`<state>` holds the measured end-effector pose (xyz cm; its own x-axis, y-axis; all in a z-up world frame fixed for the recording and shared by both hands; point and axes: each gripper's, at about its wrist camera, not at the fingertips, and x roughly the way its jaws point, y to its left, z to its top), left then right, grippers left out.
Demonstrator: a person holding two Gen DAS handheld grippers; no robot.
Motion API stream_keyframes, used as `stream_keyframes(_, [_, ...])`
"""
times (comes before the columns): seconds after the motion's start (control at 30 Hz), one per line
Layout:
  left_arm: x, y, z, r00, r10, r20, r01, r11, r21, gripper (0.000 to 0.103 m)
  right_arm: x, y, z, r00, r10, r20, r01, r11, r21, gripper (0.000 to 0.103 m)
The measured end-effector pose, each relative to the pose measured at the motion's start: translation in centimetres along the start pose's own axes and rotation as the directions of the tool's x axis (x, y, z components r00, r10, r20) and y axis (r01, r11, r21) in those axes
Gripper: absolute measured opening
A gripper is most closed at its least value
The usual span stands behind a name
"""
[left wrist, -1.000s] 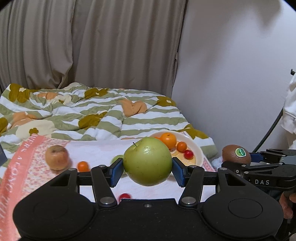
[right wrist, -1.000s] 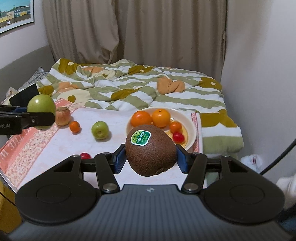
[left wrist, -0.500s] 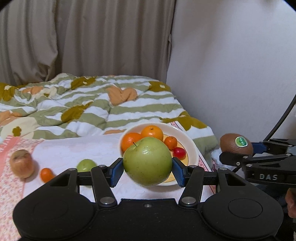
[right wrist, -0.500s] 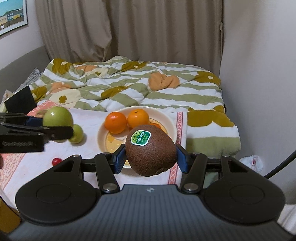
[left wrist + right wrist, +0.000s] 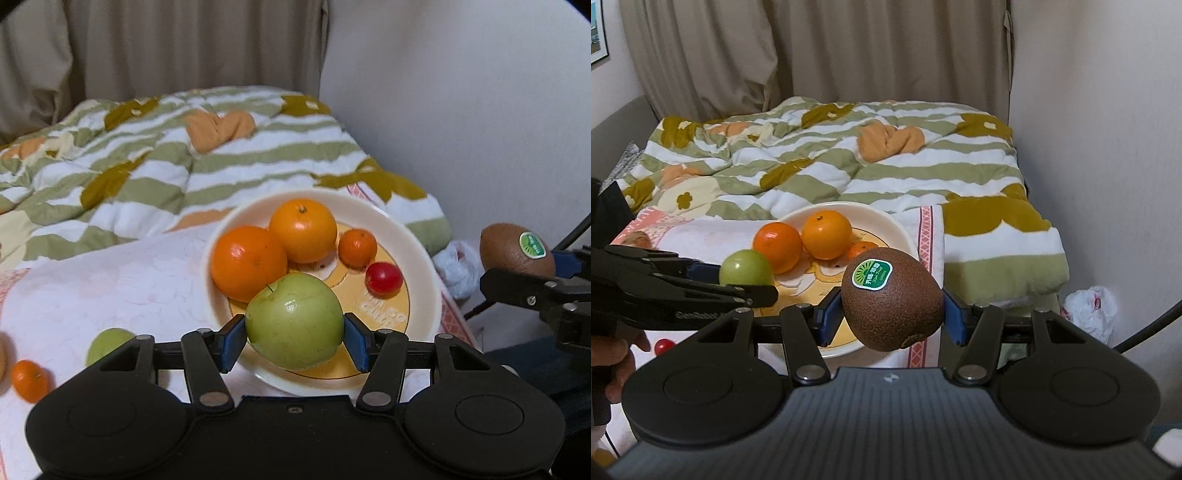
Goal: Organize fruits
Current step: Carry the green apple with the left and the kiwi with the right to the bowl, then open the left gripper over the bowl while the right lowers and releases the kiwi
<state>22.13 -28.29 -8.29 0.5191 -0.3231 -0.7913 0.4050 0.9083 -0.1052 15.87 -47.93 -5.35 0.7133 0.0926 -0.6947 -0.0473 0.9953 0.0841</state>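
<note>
- The left gripper (image 5: pixel 294 330) was clamped on a green apple (image 5: pixel 294 326), its blue pads pressed against the apple's two sides at the widest part, the jaws about a third of the way apart
- The apple hung just above the near part of a cream plate (image 5: pixel 421 266), which served as the landmark here
- On the plate lay two large oranges (image 5: pixel 248 261), side by side and touching, with a small mandarin (image 5: pixel 357 247) and a red cherry tomato (image 5: pixel 383 279) to their right
- The right gripper (image 5: pixel 892 319) was closed on a brown kiwi (image 5: pixel 892 299) with a green sticker, jaws somewhat under half open, held above the plate's near right edge
- Left of the plate, on the pale cloth (image 5: pixel 110 280), a second green fruit (image 5: pixel 107 345) and a small orange (image 5: pixel 29 380) remained loose
- Judged on handling: the apple looked firm, smooth and fairly heavy (its waxy skin could slip), so the grip across its middle seemed sound
- The kiwi seemed softer under its rough skin and likely to bruise, so a gentle hold on its broad flanks suited it
- Round fruit would probably roll on the plate once released
</note>
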Motion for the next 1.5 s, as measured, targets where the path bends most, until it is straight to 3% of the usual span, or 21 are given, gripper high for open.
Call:
stream_keyframes(0.27, [2.2, -0.3, 0.4, 0.998, 0.001, -0.057, 0.001, 1.000, 0.029, 0.061, 1.4, -0.4, -0.1, 0.999, -0.019, -0.027, 0.019, 1.000, 0.020, 0.071])
stream_keyframes(0.33, [1.7, -0.5, 0.4, 0.999, -0.017, -0.038, 0.019, 0.999, 0.040, 0.084, 1.5, -0.7, -0.2, 0.999, -0.021, -0.027, 0.022, 0.999, 0.026, 0.071])
stream_keyframes(0.37, [1.2, -0.6, 0.5, 0.999, -0.024, -0.022, 0.025, 0.999, 0.049, 0.101, 1.5, -0.8, -0.1, 0.999, -0.024, -0.026, 0.025, 0.999, 0.029, 0.071])
stream_keyframes(0.4, [0.7, -0.8, 0.4, 1.000, -0.025, 0.001, 0.025, 0.998, 0.059, 0.103, 1.5, -0.9, -0.1, 0.999, -0.028, -0.025, 0.029, 0.999, 0.031, 0.071])
stream_keyframes(0.57, [-1.5, -1.1, -0.1, 1.000, 0.003, 0.029, -0.006, 0.995, 0.103, 0.103, 1.3, -1.2, 0.3, 0.999, -0.028, -0.019, 0.028, 0.999, 0.035, 0.071])
stream_keyframes(0.9, [-5.2, 1.5, -1.6, 0.997, 0.040, 0.067, -0.037, 0.999, -0.038, 0.103, 3.5, 1.4, 0.2, 0.997, 0.027, -0.069, -0.033, 0.996, -0.084, 0.071])
stream_keyframes(1.27, [-7.6, 4.0, -3.8, 0.992, 0.108, 0.071, -0.095, 0.983, -0.156, 0.103, 7.2, 4.3, -0.4, 0.991, 0.073, -0.115, -0.096, 0.974, -0.204, 0.071])
stream_keyframes(1.5, [-8.4, 4.3, -4.8, 0.988, 0.136, 0.079, -0.120, 0.976, -0.179, 0.103, 8.3, 5.3, -1.2, 0.989, 0.068, -0.131, -0.101, 0.959, -0.265, 0.072])
